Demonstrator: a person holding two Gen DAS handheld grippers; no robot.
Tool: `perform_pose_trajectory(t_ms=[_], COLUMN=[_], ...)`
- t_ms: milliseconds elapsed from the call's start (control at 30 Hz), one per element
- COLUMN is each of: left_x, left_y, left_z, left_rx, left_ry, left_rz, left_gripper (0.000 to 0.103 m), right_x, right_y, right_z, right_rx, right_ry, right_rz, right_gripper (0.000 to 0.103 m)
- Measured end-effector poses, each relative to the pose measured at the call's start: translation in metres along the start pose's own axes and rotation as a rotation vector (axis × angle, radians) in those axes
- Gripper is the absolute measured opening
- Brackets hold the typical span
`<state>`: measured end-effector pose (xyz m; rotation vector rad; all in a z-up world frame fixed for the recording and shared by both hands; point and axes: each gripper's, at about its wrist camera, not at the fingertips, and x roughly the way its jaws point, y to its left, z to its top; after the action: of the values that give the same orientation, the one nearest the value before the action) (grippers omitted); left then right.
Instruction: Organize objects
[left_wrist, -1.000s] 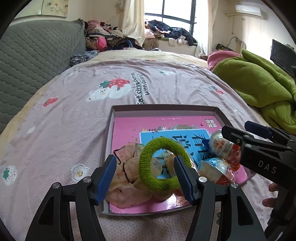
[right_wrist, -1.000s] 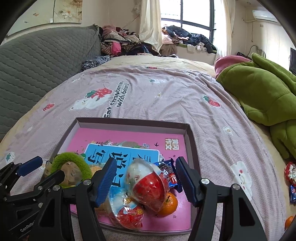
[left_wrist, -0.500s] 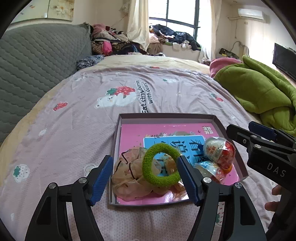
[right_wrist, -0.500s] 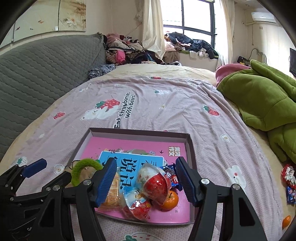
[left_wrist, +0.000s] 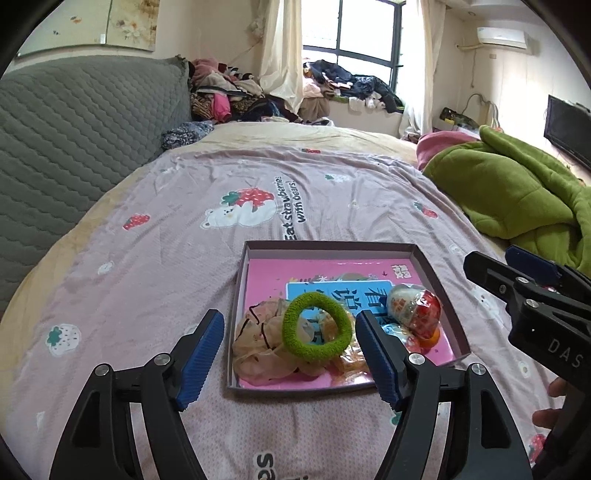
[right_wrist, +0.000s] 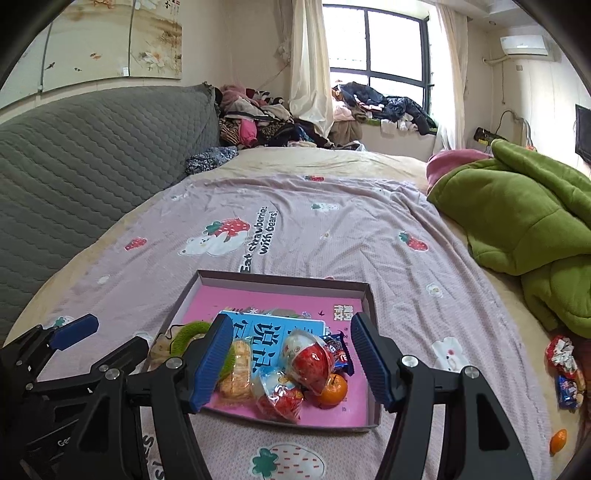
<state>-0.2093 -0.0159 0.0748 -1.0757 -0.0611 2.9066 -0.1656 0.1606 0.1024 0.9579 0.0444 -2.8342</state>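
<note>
The shallow box (left_wrist: 439, 284) lay on the bed (left_wrist: 184, 258), ahead of both grippers. The left hand-held gripper (left_wrist: 290, 356) stood spread apart and empty, the green hair ring (left_wrist: 316, 330) beyond its tips. The right hand-held gripper (right_wrist: 291, 363) gaped likewise, the red-and-white egg toy (right_wrist: 308, 360) in the box beyond it.

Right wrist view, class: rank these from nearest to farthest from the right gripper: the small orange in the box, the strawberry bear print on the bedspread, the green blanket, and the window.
1. small orange: in the box, between the right gripper fingers.
2. strawberry bear print: mid-bedspread, left of centre.
3. green blanket: right edge of the bed.
4. window: back wall, past the bed.
</note>
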Motion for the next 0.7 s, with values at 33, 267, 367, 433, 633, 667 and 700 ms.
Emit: perform_pose_trajectory(t_ms=[33,267,367,433,633,667,700], left_x=[-0.003,-0.034,-0.046,-0.053,-0.068,-0.07,-0.072], left_y=[0.0,-0.002,-0.002,-0.002,-0.005,-0.005,-0.005], left_z=[0.0,-0.006,-0.011,-0.015,-0.029,-0.03,-0.033], left_rx=[0.0,-0.006,-0.009,-0.013,-0.008,-0.011,-0.013], left_ry=[-0.003,-0.023,-0.032,-0.036,-0.038,-0.041,-0.044], left_rz=[0.003,-0.006,-0.003,-0.006,0.012,0.015,0.012], left_gripper=[0.075,0.075,0.075,0.075,0.075,0.075,0.075], right_x=[-0.003,-0.04,-0.054,-0.064,-0.086,-0.088,-0.091], right_y=[0.0,0.002,0.002,0.002,0.0,0.0,-0.001], right_z=[0.0,-0.003,-0.007,-0.012,-0.029,-0.031,-0.034], right_rx=[-0.001,0.002,0.005,0.007,0.0,-0.001,-0.002], right_ry=[-0.002,-0.045,-0.055,-0.064,-0.071,-0.07,-0.07], right_rz=[0.001,0.001,0.006,0.005,-0.007,-0.011,-0.015], right_gripper=[0.065,0.065,0.065,0.065,0.065,0.066,0.066])
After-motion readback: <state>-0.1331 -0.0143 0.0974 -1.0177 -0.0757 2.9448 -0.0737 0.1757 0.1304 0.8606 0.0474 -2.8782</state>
